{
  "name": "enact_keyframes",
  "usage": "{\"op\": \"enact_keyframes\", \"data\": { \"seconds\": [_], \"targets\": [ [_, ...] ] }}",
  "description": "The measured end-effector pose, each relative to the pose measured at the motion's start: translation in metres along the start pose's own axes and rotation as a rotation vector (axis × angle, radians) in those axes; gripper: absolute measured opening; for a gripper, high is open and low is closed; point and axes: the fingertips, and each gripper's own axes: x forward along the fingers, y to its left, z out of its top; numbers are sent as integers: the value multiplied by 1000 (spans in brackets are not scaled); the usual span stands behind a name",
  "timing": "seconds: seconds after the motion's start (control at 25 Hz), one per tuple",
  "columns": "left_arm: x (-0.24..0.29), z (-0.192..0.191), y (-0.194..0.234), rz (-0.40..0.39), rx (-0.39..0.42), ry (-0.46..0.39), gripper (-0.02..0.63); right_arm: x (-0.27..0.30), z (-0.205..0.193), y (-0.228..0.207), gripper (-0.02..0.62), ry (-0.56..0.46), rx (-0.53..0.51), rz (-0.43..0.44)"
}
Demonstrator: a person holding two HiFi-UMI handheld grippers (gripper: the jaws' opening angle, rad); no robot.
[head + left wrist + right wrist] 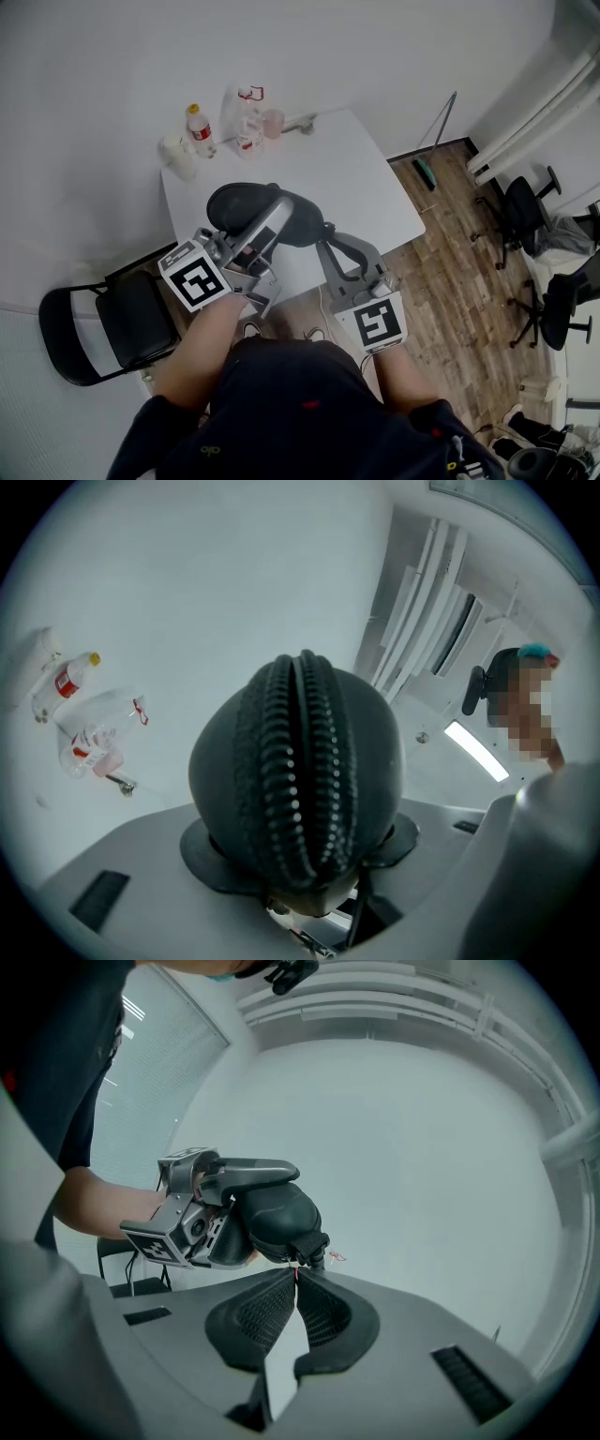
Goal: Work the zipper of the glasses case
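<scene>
Glasses case (234,204): black, oval, halves together, held off the table.
Clamped across its body by left gripper (281,214); zipper (302,771) runs 12-to-6 in left gripper view; pull (296,1265) at the 6 o'clock end.

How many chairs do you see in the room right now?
3. A black folding chair stands left of the white table. One black office chair is far right and another nearer. More may be hidden past the frame edge.

No legible txt anywhere; bottle (198,129) label too small.
</scene>
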Motion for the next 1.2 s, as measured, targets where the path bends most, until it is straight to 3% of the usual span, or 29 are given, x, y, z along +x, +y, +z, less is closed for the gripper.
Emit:
{"op": "enact_keyframes", "data": {
  "seconds": [0.24,0.44,0.64,0.84,0.96,1.12,1.2],
  "targets": [
    [0,-1,-6,16,139,26,259,7,-6,-3,21,83,-70,7],
    [-1,-5,-10,-34,155,50,258,5,-6,-4,21,79,-52,54],
    [-8,2,-11,-104,80,11,258,3,7,2,21,4,-9,97],
    [-12,12,-21,-187,3,-33,259,-6,26,10,23,-121,127,128],
    [-12,22,-27,-237,-69,-67,259,-14,26,12,26,-150,212,171],
    [-9,38,-37,-282,-107,-87,259,-19,22,15,26,-198,371,277],
    [-6,42,-45,-310,-131,-83,259,-15,21,14,26,-214,405,285]
  ]
}}
